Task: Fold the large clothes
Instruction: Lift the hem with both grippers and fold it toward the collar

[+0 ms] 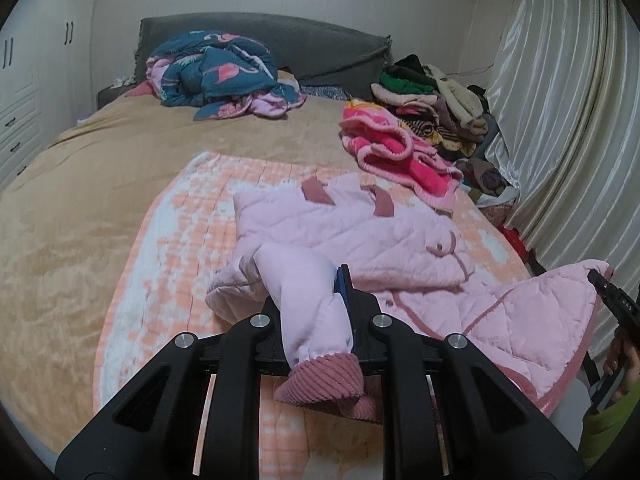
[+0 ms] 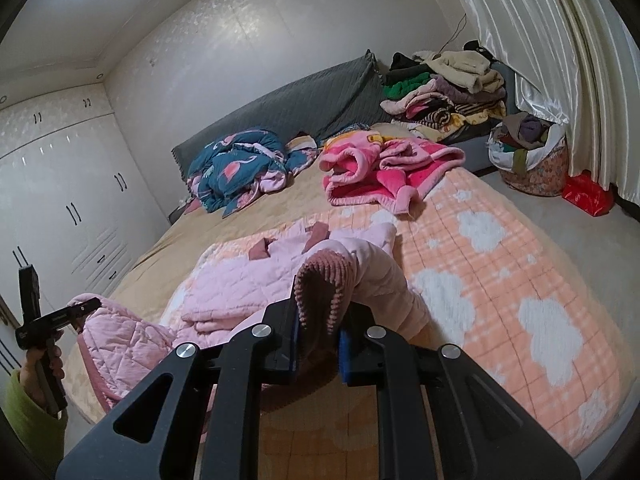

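Clearly both sleeves are being gathered for a fold. From the left wrist view, the left gripper [image 1: 316, 312] has its 2 jaws closed tight on the pale pink quilted jacket [image 1: 360, 232] at one sleeve, the ribbed dusty-rose corduroy cuff [image 1: 320, 380] hanging loose at 6 o'clock below the pinch. I take that grip near the cuff as chosen so the whole sleeve can be swung across the body. The jacket lies spread on the peach-and-white cloud-patterned blanket [image 1: 168, 240], its collar end toward 12 o'clock. At 3 o'clock the right gripper [image 1: 612, 300] shows at the frame edge, lifting another part of the jacket, with a hand [image 1: 620, 356] in a green sleeve behind it. This gripper tips downward toward the bed.

From the right wrist view, the right gripper [image 2: 320, 320] is likewise clamped on the other cuff, the ribbed rose fabric bunched between its jaws and the sleeve arching away toward 1 o'clock. At 9 o'clock the left gripper [image 2: 80, 308] holds a raised fold of the jacket, with the person's hand [image 2: 40, 368] wrapped round its handle. A rumpled hot-pink fleece garment [image 2: 380, 172] sits well apart at 12 o'clock, and a stack of folded clothes [image 2: 444, 92] lies at 1 o'clock, so my guess is finished pieces go there.
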Demonstrator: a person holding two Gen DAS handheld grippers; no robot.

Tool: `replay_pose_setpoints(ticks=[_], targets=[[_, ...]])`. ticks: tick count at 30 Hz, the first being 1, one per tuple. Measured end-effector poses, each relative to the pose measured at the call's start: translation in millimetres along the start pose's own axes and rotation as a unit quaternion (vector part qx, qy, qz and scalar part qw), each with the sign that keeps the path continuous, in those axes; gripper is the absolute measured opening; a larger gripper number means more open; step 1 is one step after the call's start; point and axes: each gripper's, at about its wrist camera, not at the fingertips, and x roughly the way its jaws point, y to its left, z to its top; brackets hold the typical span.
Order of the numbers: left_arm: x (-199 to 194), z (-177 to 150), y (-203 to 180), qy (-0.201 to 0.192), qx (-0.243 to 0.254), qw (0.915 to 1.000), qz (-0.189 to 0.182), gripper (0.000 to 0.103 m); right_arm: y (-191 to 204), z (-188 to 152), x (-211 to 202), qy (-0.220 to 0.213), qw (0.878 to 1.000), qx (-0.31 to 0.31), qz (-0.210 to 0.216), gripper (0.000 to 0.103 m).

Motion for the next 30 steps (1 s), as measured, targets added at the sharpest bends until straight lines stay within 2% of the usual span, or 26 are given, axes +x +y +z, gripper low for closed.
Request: replay_pose_setpoints(ticks=[5, 16, 30], targets=[[3, 17, -4, -0.005, 0.008, 1.0000, 0.002, 0.009, 3, 21, 9, -0.010, 1.000, 0.005, -0.003, 0.013], [23, 58, 9, -0.024, -0.015, 0.9995, 0.014, 0.009, -1, 59, 34, -0.018, 0.999, 0.028, -0.013, 0.013], [56, 86, 20, -0.050, -0.011, 0.9964, 0.067, 0.010, -8, 100, 94, -0.016, 0.999, 0.012, -0.040, 0.013]])
